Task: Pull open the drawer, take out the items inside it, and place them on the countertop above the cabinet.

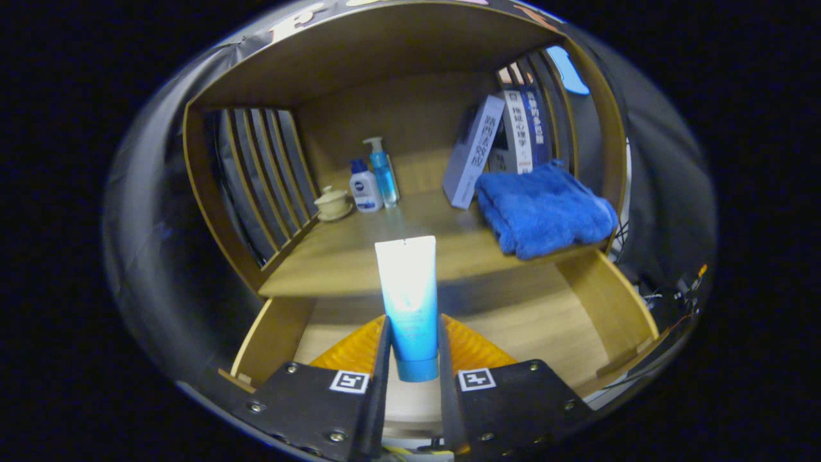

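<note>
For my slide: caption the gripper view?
Gripper shut on white-and-blue plastic tube above open wooden drawer.

Gripper [414, 350] clamping a blue-and-white tube [409, 301] between both fingers, hovering over the open drawer [545, 314] below the countertop [346, 256].

tube [409, 301] lower sides hidden by tool [414, 343] fingers.

We see dim, warm light with glare on the white-and-blue plastic tube [408, 301]; the wooden table [359, 256] throws a shadow into the open wooden drawer [532, 314]. Fisheye bends edges.
</note>
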Action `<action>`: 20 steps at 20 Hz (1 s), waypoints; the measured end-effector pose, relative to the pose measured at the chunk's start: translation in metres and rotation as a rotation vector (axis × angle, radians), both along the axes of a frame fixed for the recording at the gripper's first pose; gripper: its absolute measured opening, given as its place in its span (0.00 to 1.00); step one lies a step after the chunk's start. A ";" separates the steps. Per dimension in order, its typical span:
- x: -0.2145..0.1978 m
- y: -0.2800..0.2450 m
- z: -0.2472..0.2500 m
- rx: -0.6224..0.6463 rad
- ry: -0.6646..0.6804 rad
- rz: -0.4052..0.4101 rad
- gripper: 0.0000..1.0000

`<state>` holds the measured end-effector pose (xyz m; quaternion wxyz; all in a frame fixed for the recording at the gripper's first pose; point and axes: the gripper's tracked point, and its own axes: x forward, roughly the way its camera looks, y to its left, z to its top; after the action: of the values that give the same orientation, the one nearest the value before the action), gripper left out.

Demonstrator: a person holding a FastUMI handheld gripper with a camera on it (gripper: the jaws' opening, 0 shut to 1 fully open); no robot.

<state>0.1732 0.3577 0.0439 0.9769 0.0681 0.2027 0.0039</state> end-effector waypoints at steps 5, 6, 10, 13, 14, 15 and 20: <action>0.050 -0.008 0.037 0.024 -0.096 -0.038 0.36; 0.059 -0.009 0.042 0.034 -0.116 -0.045 0.36; 0.096 -0.004 0.062 0.046 -0.206 -0.051 0.36; 0.120 -0.004 0.049 0.010 -0.177 -0.064 0.36; 0.128 -0.004 0.039 0.002 -0.149 -0.075 0.36; 0.133 -0.005 0.030 -0.006 -0.126 -0.089 0.36; 0.150 0.001 0.007 -0.023 -0.095 -0.087 0.37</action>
<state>0.3228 0.3585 0.0506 0.9854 0.0652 0.1528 -0.0376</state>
